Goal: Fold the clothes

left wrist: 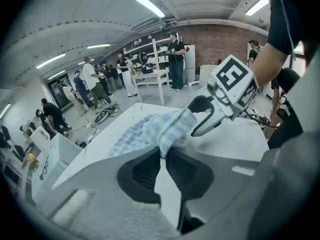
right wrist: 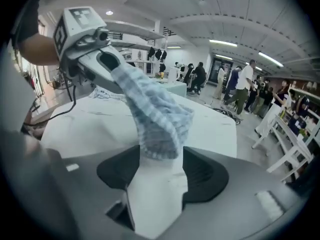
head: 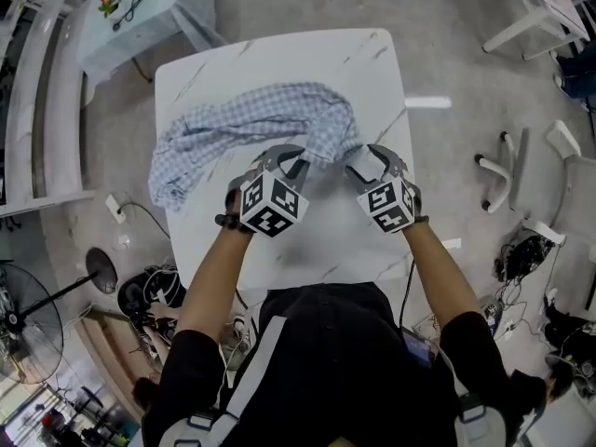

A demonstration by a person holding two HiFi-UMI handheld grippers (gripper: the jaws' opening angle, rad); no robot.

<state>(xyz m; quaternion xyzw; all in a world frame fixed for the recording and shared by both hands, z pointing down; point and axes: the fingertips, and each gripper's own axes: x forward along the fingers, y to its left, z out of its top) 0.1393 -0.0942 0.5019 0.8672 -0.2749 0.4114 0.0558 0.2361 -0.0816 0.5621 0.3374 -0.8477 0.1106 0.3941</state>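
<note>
In the left gripper view, the left gripper (left wrist: 164, 151) has its two dark pads drawn together on a pinched fold of the blue-and-white checked cloth (left wrist: 150, 131), which bunches just past the tips and then spreads away over the white marble-look table (left wrist: 235, 134). The right gripper view shows something else: the right gripper (right wrist: 161, 159) has its pads standing well apart, and a hanging end of the cloth droops into the gap between them without being squeezed. From that view the cloth rises from the gap up and leftward to the tips of the other gripper, which the left gripper view cannot show so plainly. Only the head view gives the whole layout. There the two grippers sit side by side at the near edge of the cloth, which forms a rumpled band beyond the jaws, trailing off to the left and reaching the table's left side. Beyond the table, both gripper views show people (left wrist: 176, 59) standing in a workshop; only the left gripper view shows a brick wall (left wrist: 220, 44).
</note>
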